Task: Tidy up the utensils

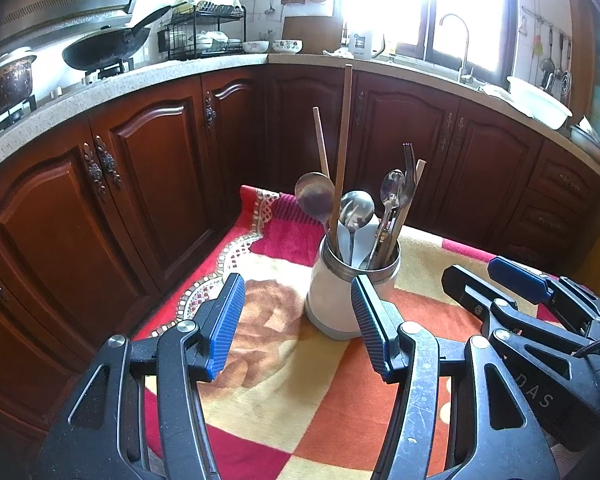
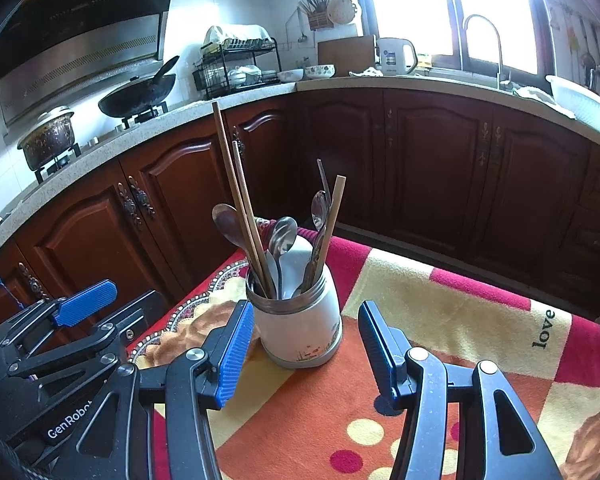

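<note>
in a kitchen lined with dark wooden cabinets (image 1: 148, 184), two hand-held tools hang side by side above a bench draped in a red, orange and cream blanket (image 1: 284, 392). at far left on the counter, a lidded pot (image 1: 6, 80) and a black wok (image 1: 106, 48) sit on a stove, with a dish rack (image 1: 204, 34) beyond them. the left tool (image 1: 298, 326) has its blue-padded jaws spread with nothing between the pads; one blue pad (image 1: 226, 328) stands to the left of the holder and the other overlaps its lower right side in the left wrist view. at centre stands the white utensil holder (image 2: 300, 326), upright on the blanket near its far edge, crowded with metal spoons (image 2: 283, 236), a fork (image 1: 409, 160) and long wooden chopsticks (image 2: 236, 192) that lean out above the rim. the right tool (image 2: 306, 354) also has its jaws spread and grips nothing, the holder seen just beyond and between its pads. at right, bright light floods through the window behind a faucet (image 2: 486, 44), and a white basin (image 2: 584, 104) rests on the counter. the word "love" (image 2: 544, 330) is printed on the blanket's right side.
</note>
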### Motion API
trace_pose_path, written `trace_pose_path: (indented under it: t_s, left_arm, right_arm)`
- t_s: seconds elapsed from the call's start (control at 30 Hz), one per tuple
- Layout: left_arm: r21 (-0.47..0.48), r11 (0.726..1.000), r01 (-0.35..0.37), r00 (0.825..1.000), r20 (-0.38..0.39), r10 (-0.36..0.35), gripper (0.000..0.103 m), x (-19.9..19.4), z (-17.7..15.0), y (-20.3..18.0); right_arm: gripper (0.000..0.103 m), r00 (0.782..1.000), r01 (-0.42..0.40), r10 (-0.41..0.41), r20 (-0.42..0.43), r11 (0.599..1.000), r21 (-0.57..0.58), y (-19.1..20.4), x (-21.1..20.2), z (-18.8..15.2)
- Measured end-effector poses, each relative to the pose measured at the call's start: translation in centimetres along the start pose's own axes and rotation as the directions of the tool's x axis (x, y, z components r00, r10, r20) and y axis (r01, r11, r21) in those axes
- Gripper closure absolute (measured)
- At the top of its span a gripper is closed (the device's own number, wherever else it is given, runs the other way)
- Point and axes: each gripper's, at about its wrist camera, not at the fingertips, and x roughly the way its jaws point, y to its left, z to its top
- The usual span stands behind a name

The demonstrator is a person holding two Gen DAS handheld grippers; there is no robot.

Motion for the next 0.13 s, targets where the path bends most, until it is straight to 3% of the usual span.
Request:
trace_pose_path:
  t_s: [0.13]
  left_arm:
    - [0.001,1.0,0.005,1.0,-0.001,-0.005,0.048,0.32,-0.16,0.01]
  right_arm:
    - [0.051,1.0,-0.017,0.017,-0.007,1.0,0.001,-0.18,0.43,-0.22]
